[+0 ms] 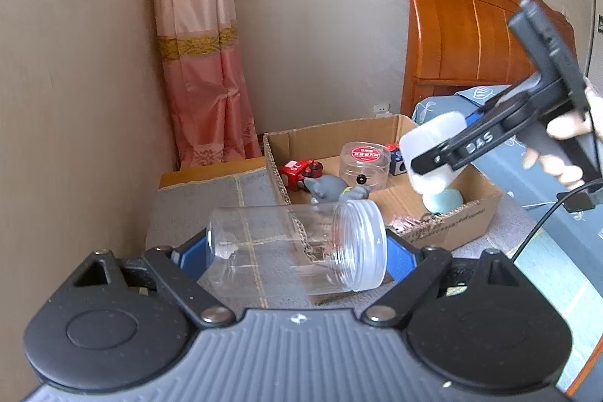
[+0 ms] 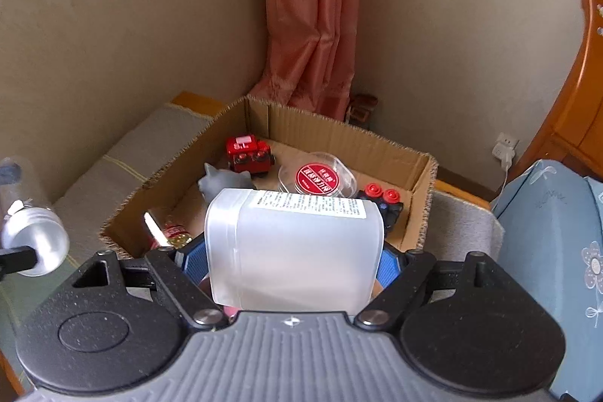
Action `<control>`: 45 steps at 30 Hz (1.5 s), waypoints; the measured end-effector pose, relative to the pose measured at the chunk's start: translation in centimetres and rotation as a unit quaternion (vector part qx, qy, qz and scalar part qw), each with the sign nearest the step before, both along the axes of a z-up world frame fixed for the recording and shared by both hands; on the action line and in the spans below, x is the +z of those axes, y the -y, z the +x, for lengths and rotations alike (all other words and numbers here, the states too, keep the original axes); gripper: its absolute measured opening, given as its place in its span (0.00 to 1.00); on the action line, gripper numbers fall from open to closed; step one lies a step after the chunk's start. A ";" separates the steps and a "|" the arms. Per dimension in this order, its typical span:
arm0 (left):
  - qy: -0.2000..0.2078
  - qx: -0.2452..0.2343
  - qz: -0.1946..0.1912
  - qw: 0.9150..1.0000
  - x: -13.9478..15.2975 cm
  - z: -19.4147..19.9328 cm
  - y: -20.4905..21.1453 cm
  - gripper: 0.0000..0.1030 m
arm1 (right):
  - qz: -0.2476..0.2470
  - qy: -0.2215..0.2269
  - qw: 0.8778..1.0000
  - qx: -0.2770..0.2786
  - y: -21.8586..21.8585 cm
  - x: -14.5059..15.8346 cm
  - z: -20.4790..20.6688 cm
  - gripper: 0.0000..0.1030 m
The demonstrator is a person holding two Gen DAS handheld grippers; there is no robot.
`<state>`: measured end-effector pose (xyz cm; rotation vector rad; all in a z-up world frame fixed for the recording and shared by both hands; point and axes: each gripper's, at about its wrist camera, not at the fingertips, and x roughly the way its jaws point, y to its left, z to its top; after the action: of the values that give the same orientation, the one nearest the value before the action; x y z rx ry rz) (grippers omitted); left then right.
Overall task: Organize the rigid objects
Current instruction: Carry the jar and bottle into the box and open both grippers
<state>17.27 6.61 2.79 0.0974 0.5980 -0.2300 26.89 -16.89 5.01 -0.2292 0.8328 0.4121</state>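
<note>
My left gripper (image 1: 297, 251) is shut on a clear plastic jar (image 1: 294, 247), held sideways with its open threaded mouth to the right, in front of the cardboard box (image 1: 452, 221). My right gripper (image 2: 294, 259) is shut on a frosted white plastic container (image 2: 296, 251) with a printed label, held above the near side of the cardboard box (image 2: 422, 183). In the left wrist view the right gripper (image 1: 426, 164) holds the white container (image 1: 433, 145) over the box's right part. The jar also shows in the right wrist view (image 2: 34, 236), at the far left.
The box holds a red toy train (image 2: 248, 153), a grey cat figure (image 2: 226, 181), a round clear tub with a red label (image 2: 318, 176), a dark toy with red knobs (image 2: 382, 200) and a pale blue egg shape (image 1: 443, 200). A grey mat (image 2: 124, 157), walls, curtain and bed surround it.
</note>
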 end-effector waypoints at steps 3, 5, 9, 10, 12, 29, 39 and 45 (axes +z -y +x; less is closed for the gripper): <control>-0.002 0.003 0.002 1.000 -0.1 0.5 0.0 0.87 | -0.007 -0.011 1.000 -0.002 -0.5 -1.2 1.2 0.84; -0.003 0.003 0.003 1.000 -0.2 0.9 0.1 0.87 | -0.009 -0.020 1.000 -0.001 -0.9 -2.0 2.0 0.85; -0.004 -0.002 0.007 1.000 -0.1 1.7 0.4 0.87 | -0.003 -0.015 1.000 -0.008 -0.8 -2.3 2.5 0.99; -0.003 -0.005 0.009 1.000 -0.1 1.9 0.5 0.87 | 0.002 -0.015 1.000 -0.008 -0.6 -2.3 2.4 0.99; -0.003 -0.011 0.013 1.000 0.0 2.3 0.9 0.87 | 0.010 -0.014 1.000 -0.011 -0.2 -2.2 2.1 0.99; -0.003 -0.097 0.052 0.994 1.8 9.9 5.4 0.87 | 0.029 0.012 0.999 -0.019 2.3 -0.8 -2.7 1.00; -0.022 -0.129 0.081 0.988 0.0 15.6 8.1 0.88 | 0.042 0.023 0.998 -0.029 2.9 -0.3 -4.6 1.00; -0.007 -0.101 0.080 0.992 -1.0 15.9 8.0 0.97 | 0.039 0.025 0.998 -0.033 3.1 -0.2 -5.4 1.00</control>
<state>33.12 -1.40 1.81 0.3119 0.6209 -0.3795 21.52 -19.95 4.85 -0.1381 0.7708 0.3738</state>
